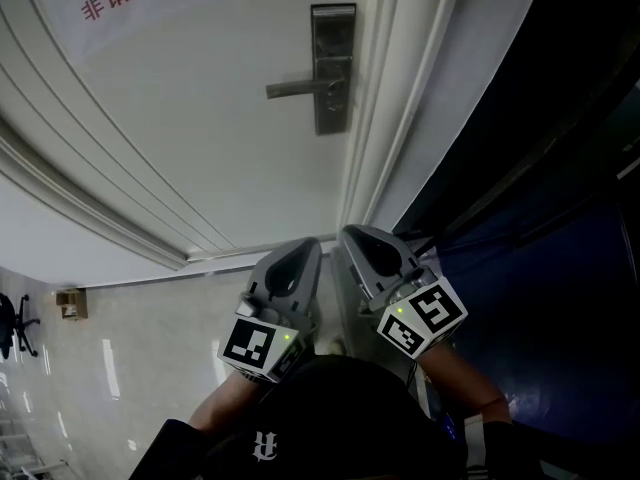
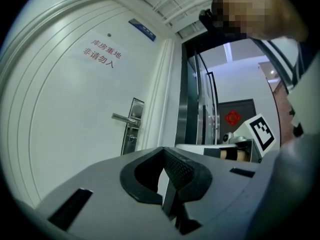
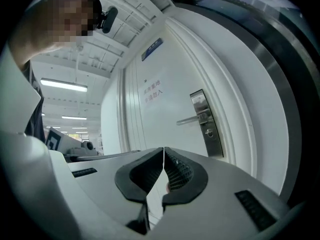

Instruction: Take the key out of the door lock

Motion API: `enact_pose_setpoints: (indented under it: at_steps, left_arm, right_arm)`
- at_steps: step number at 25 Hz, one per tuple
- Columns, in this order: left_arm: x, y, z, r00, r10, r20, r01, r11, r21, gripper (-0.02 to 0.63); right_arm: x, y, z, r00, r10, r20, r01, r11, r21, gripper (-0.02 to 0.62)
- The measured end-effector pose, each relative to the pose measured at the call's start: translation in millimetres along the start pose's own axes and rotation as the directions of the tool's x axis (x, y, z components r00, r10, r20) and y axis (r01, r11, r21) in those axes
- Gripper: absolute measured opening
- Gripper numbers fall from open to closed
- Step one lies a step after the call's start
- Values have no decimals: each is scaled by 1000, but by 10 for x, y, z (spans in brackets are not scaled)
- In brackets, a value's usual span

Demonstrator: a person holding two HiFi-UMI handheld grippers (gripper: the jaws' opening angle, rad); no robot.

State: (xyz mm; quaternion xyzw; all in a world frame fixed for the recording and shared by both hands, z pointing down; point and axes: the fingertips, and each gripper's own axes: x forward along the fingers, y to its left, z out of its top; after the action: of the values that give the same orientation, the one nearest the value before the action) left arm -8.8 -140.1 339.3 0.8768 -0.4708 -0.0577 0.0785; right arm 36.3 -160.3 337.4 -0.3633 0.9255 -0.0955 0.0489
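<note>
White door (image 1: 190,118) with lock plate (image 1: 332,68) — left gripper (image 2: 163,154), right gripper (image 3: 164,153) closed, empty.

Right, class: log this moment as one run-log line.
stage: before reach | left claw: shut, empty | right claw: shut, empty | door lock: untouched, ahead

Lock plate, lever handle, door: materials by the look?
Lock plate: likely metal, brushed grey with a soft sheen. Lever handle: same silvery metal look, lighter highlight along it. Door: smooth white, matte painted finish with moulded grooves; core material can't be told.
</note>
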Motion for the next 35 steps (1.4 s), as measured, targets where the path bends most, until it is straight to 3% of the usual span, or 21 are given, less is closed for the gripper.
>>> enact_pose_setpoints:
  at_steps: [8,11,14,16,19,25,31,35]
  left_arm:
    - [573,413,148,998,-65,12,65,998,20,6]
    - [720,610,169,997,-72,6,72,997,13,6]
    - [856,794,168,997,-76,-2,76,997,6,6]
    - [938,899,152,997,-80,-10,80,997,3,6]
    - [1041,1028,126,996,-88,-22,88,996,-3,6]
    - [1199,1221,111,994,-105,-37,105,994,-6,6]
    - [1304,1304,90,991,-125,-48,124,992,-13,6]
    - [1354,1327,82,990,-131,-51,131,991,-16,6]
  right_arm:
    - [640,-450,108,997,-74,29,74,997,-7,15]
    - [870,-672,155,993,-103,52,99,993,70,17]
    - [1087,-931,210,988,-125,92,101,968,231,17]
    - [1210,-1121,209,982,-152,116,97,918,384,17]
    - [1350,-1398,180,970,-190,148,69,807,586,17]
    - [1515,-1726,54,956,-250,155,26,598,801,53]
    - [1670,-1825,7,951,-265,159,-10,489,872,83]
    - [1750,-1900,-24,949,-273,155,-19,444,896,83]
